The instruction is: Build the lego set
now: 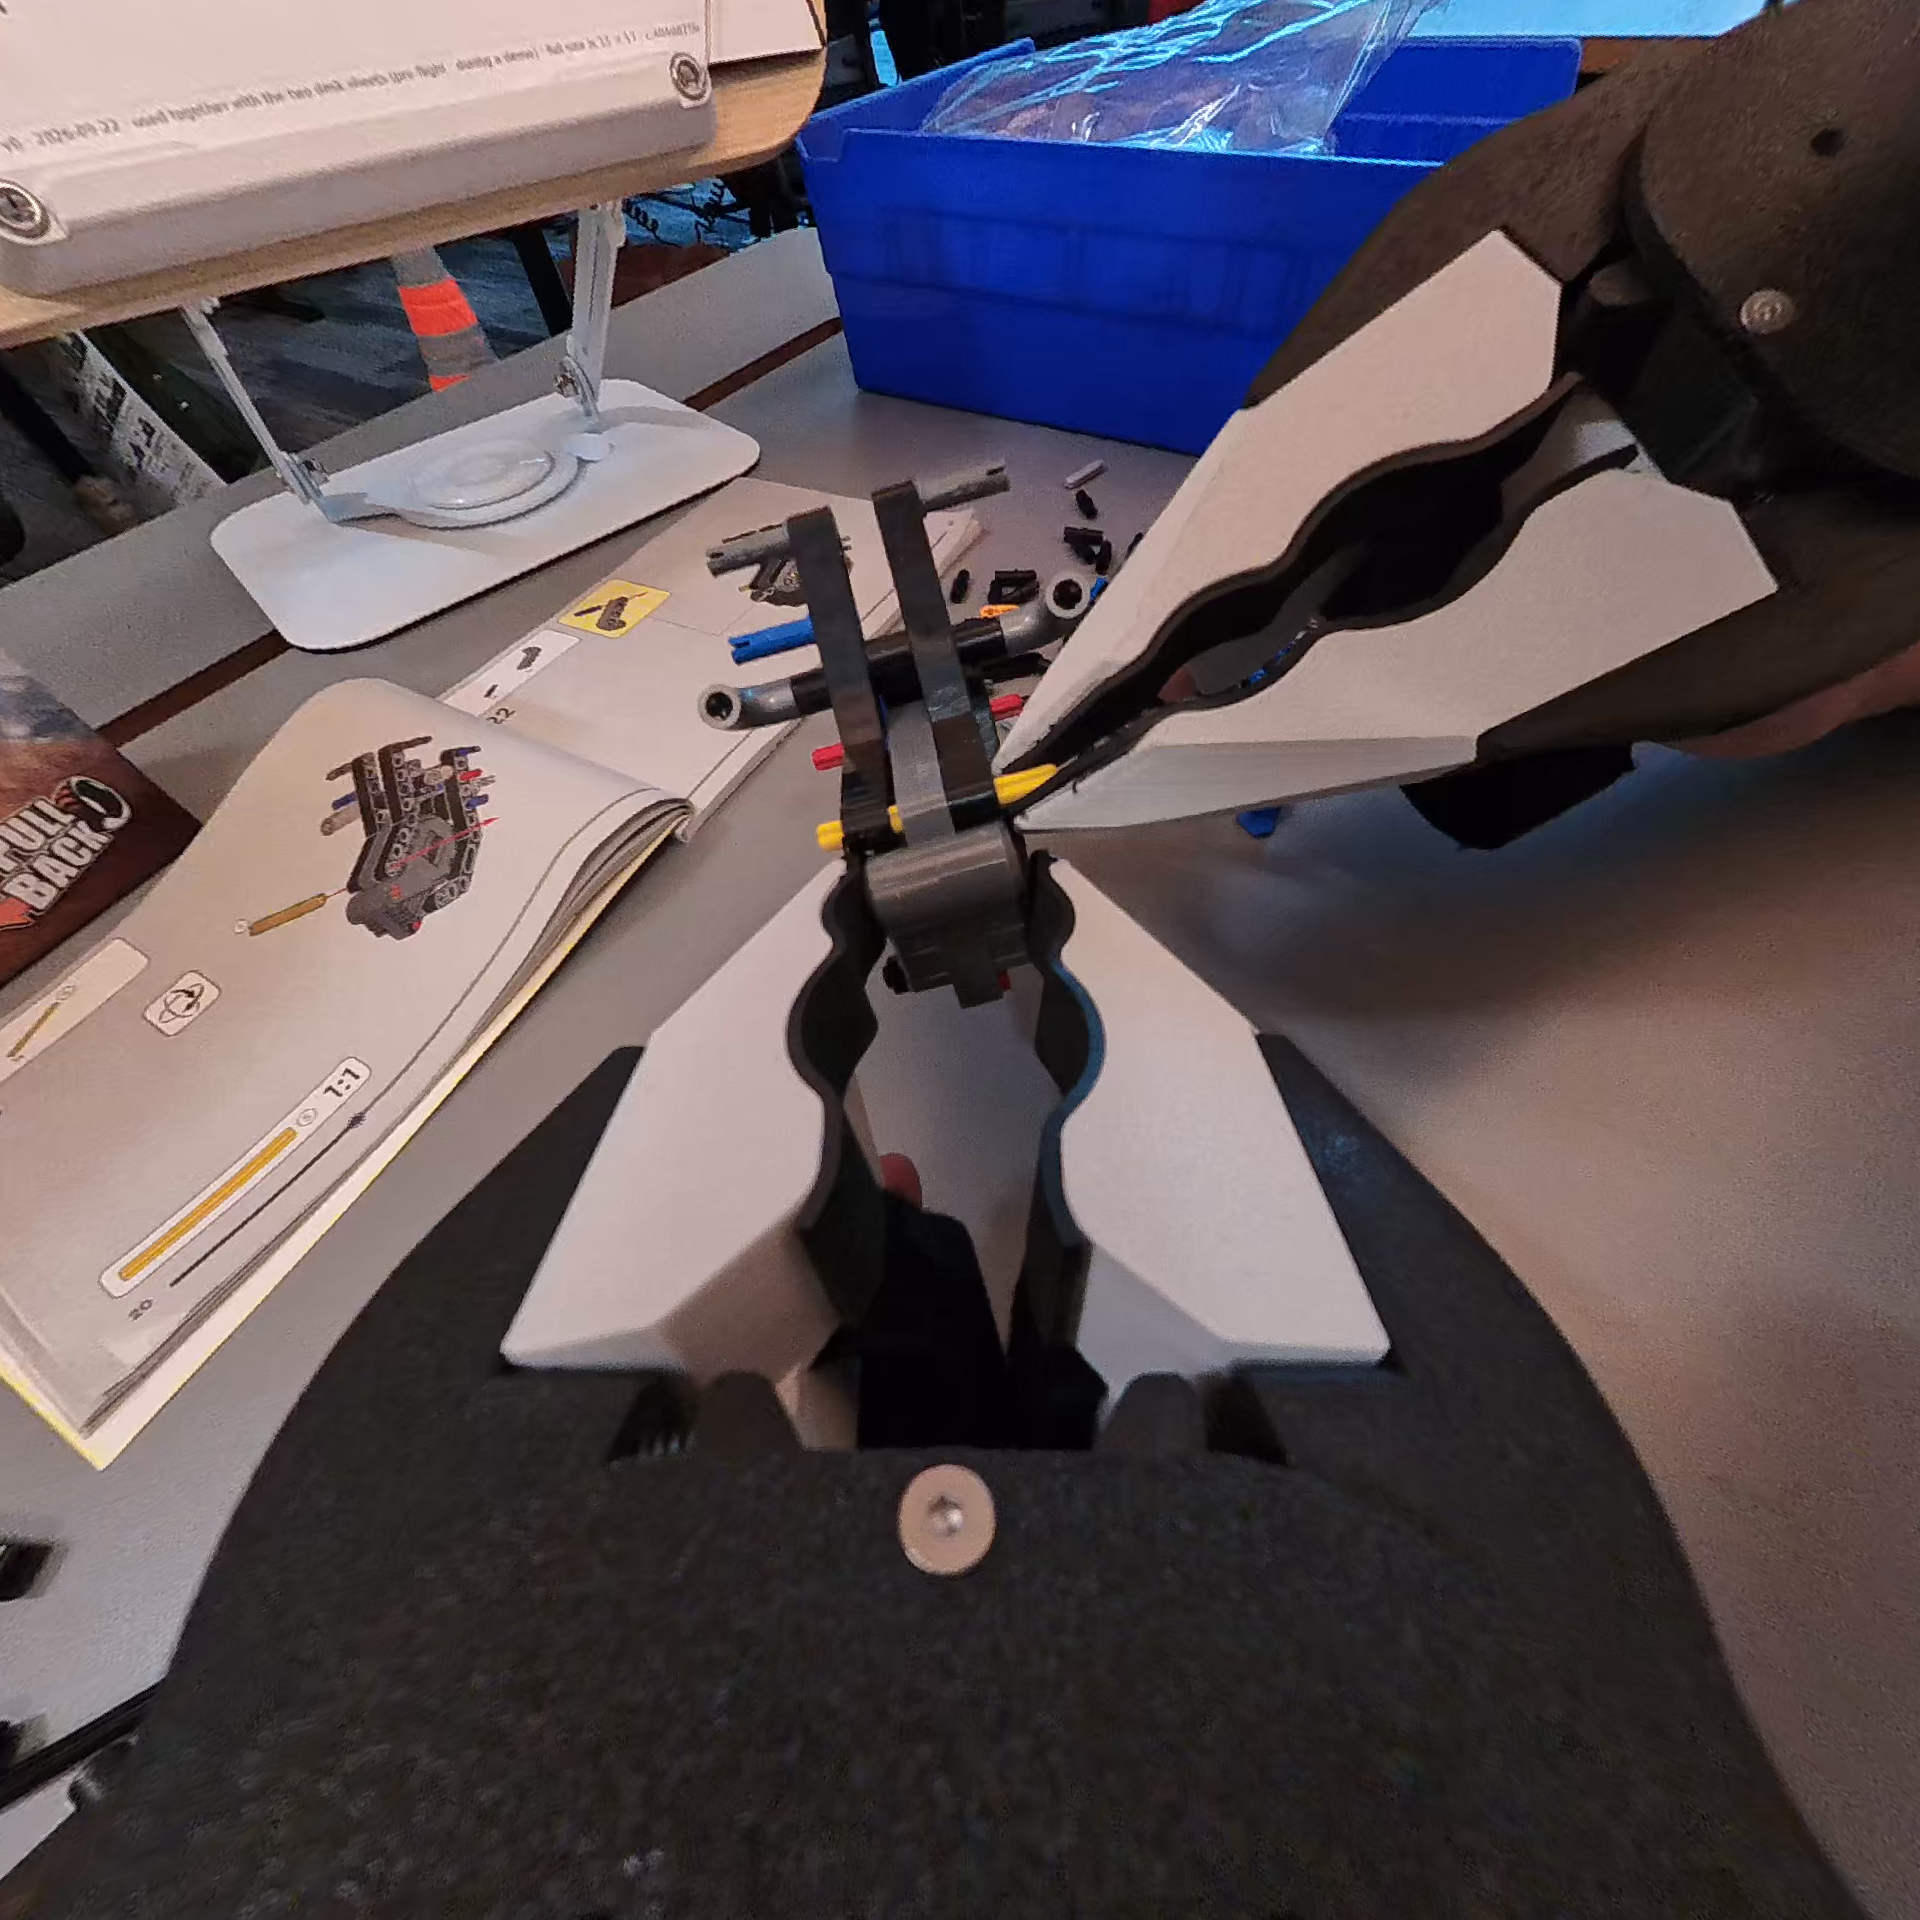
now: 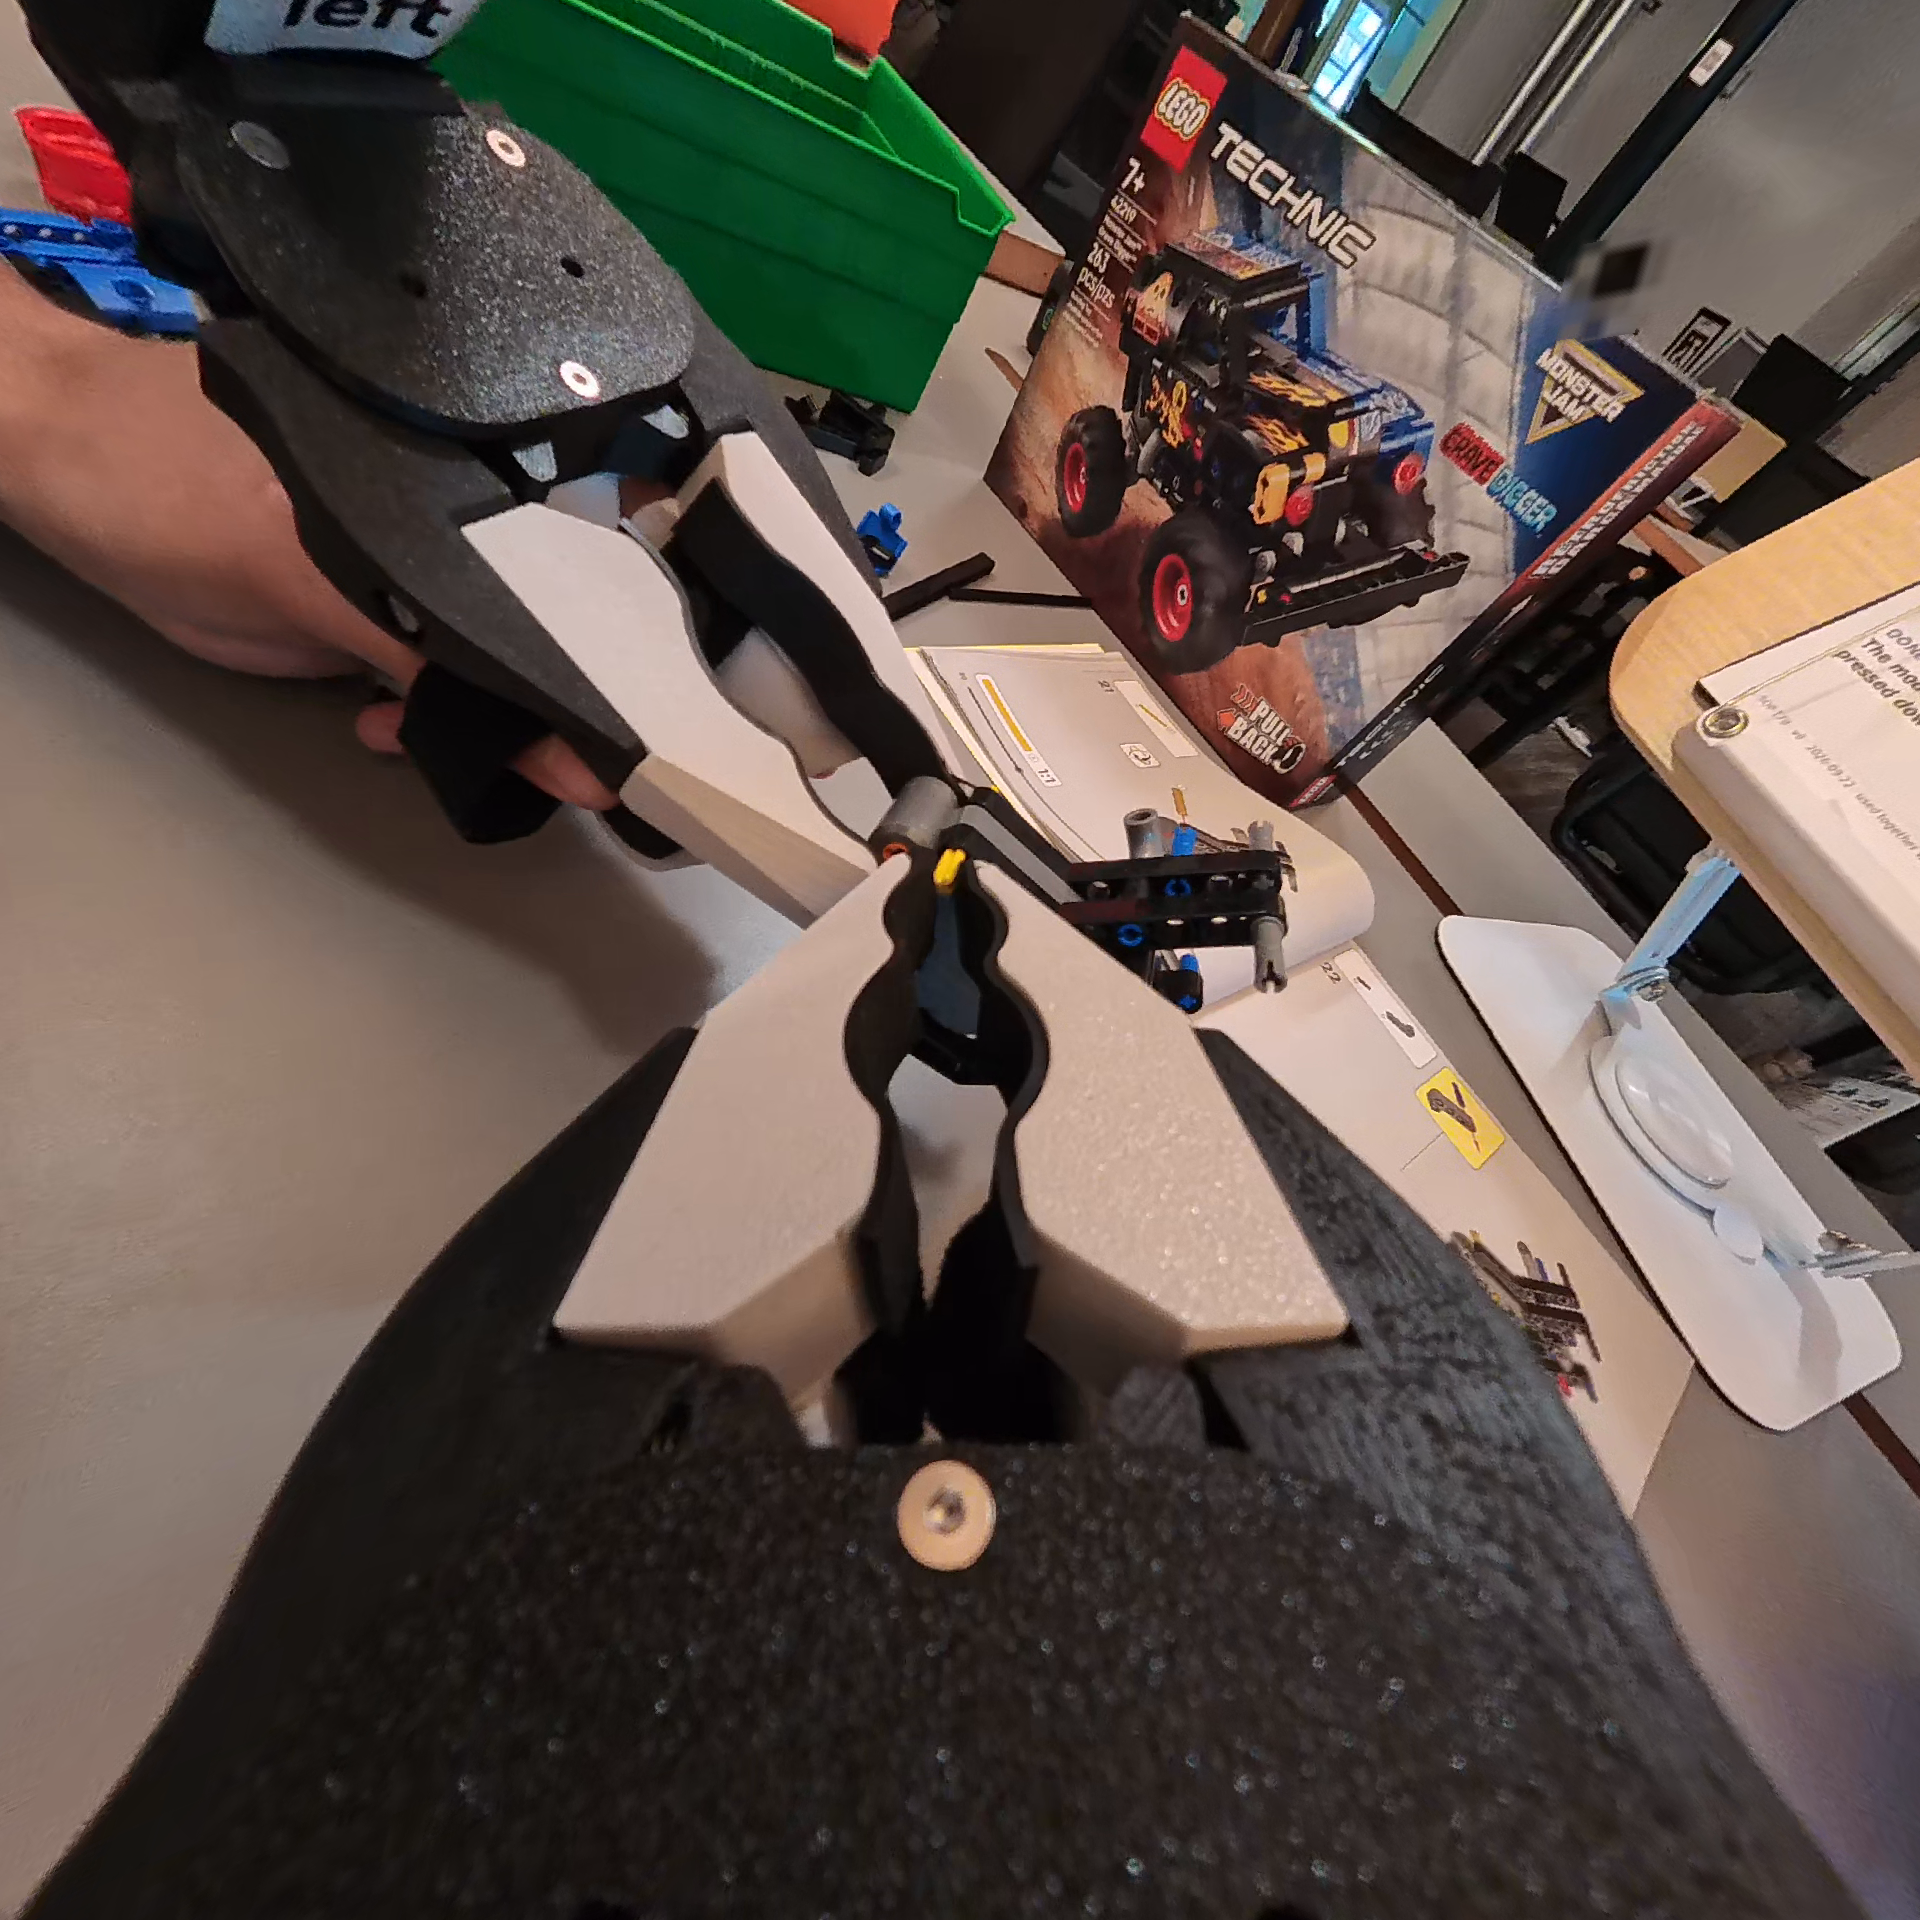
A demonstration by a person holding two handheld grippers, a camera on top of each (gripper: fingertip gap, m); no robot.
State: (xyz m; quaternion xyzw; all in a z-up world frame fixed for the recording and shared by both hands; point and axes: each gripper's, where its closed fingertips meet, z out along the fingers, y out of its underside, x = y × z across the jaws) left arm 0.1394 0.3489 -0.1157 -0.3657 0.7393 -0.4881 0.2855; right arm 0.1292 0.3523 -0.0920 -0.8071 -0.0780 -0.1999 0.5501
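Observation:
My left gripper (image 1: 943, 896) is shut on the dark grey block of a small Lego assembly (image 1: 940, 873) and holds it above the table. Two black beams (image 1: 914, 603) stick up from the block. A yellow axle (image 1: 1027, 781) runs crosswise through the assembly, and its far end shows on the left side. My right gripper (image 1: 1023, 798) comes in from the upper right and is shut on the axle's near end. In the right wrist view, my right gripper (image 2: 940, 878) pinches the yellow axle (image 2: 945, 868). The left gripper (image 2: 902, 823) there holds the assembly (image 2: 1174, 896) from the upper left.
An open instruction booklet (image 1: 312, 987) lies left of the assembly, with loose Lego parts (image 1: 1039, 582) behind it. A blue bin (image 1: 1039, 260) stands at the back. A white stand base (image 1: 488, 509) is back left. A green bin (image 2: 779, 208) and the set's box (image 2: 1299, 416) also stand nearby. Left and right tips are no more than a few centimetres apart.

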